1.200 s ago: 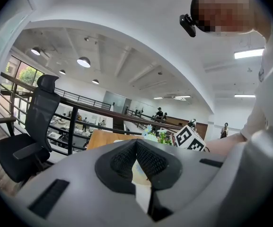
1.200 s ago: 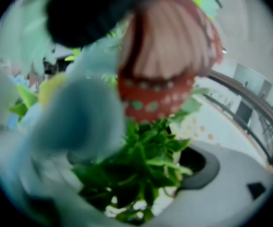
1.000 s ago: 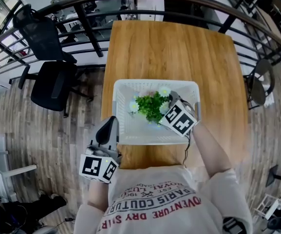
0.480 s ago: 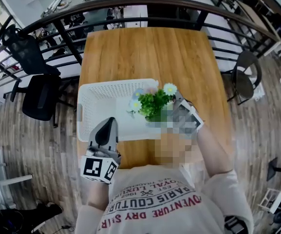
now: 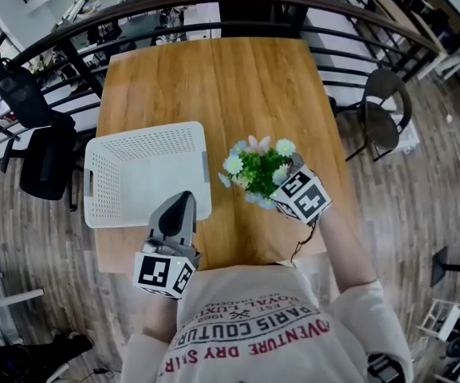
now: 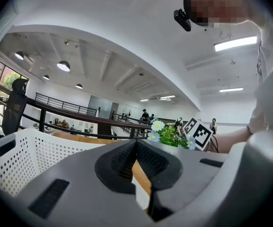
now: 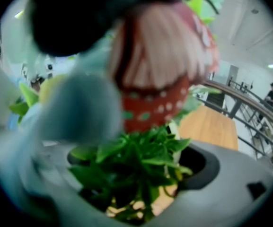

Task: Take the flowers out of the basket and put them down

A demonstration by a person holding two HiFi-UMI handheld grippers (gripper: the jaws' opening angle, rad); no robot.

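Even daylight is filling the head view, laying only soft shadows on the table (image 5: 214, 78), and its edges are bending like a fisheye. In the left gripper view ceiling lamps (image 6: 235, 43) are glaring white. The right gripper view is blurring badly: the flowers (image 7: 155, 79) are sitting very close, probably out of focus.

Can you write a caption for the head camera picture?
Right gripper holds the flowers over the table, beside the white basket.

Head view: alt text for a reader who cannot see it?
The right gripper holds a bunch of flowers over the wooden table, right of the empty white basket. The left gripper, shut and empty, is at the basket's near edge.
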